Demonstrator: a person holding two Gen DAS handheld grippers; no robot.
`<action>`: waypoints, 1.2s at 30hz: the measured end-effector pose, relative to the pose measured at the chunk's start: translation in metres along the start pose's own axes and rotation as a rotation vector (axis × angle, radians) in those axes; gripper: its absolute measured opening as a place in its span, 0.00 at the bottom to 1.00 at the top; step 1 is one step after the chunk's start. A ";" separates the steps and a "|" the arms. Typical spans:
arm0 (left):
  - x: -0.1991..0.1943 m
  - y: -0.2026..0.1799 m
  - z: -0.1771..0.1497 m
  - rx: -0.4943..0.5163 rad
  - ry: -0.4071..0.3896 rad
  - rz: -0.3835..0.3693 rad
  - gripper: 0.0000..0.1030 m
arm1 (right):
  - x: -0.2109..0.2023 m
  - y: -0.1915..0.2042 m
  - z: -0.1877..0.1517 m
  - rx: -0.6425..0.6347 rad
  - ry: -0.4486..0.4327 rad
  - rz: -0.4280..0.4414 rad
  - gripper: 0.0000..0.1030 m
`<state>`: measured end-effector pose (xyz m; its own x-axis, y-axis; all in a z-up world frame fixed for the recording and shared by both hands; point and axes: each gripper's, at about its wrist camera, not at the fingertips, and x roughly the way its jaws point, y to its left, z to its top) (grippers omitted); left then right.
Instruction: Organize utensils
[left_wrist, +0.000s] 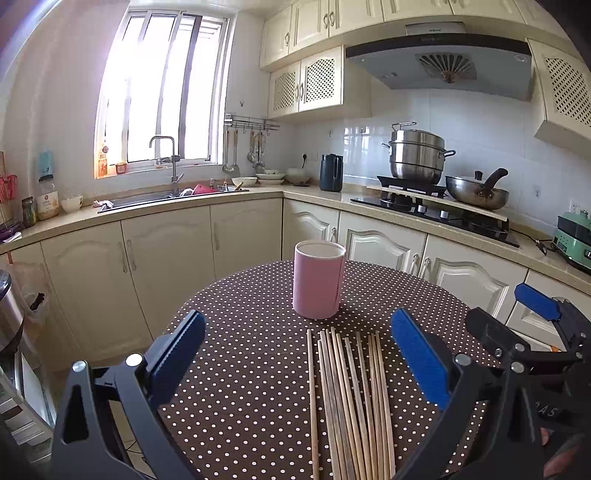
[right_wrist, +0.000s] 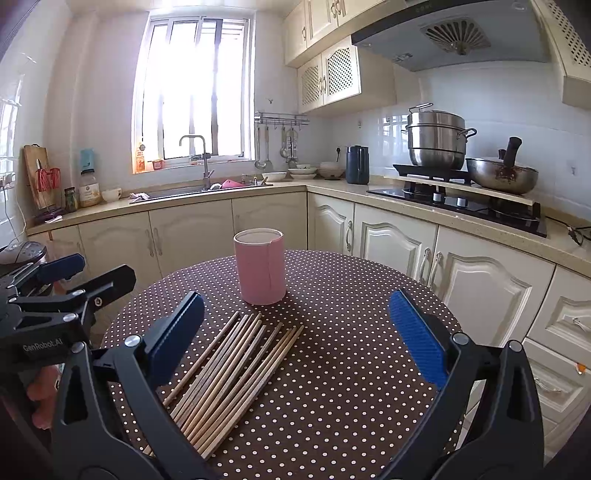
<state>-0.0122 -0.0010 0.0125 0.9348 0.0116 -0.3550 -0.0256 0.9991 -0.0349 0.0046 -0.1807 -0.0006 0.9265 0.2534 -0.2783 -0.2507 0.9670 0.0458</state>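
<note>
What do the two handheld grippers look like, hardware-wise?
Both match: the left gripper and right gripper have black angular frames with silver pivot bolts and ribbed blue finger pads. White "GenRobot.AI" lettering marks the left unit's body. No cables or sleeves show.

The left tool is held level with its blue pads spread wide, nothing gripped. The right tool is held alongside it, likewise wide apart and empty.
</note>
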 end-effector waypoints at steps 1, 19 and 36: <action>0.000 0.000 0.000 0.000 0.000 -0.001 0.96 | 0.000 0.001 0.000 -0.001 -0.001 0.000 0.95; -0.001 -0.005 -0.001 0.017 -0.006 0.001 0.96 | -0.003 -0.002 0.000 -0.001 -0.001 -0.004 0.95; 0.001 -0.005 -0.004 0.027 0.011 0.004 0.96 | 0.002 -0.003 -0.003 0.011 0.021 0.002 0.95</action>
<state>-0.0128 -0.0057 0.0083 0.9306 0.0156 -0.3656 -0.0199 0.9998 -0.0082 0.0063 -0.1836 -0.0038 0.9198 0.2545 -0.2987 -0.2490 0.9668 0.0570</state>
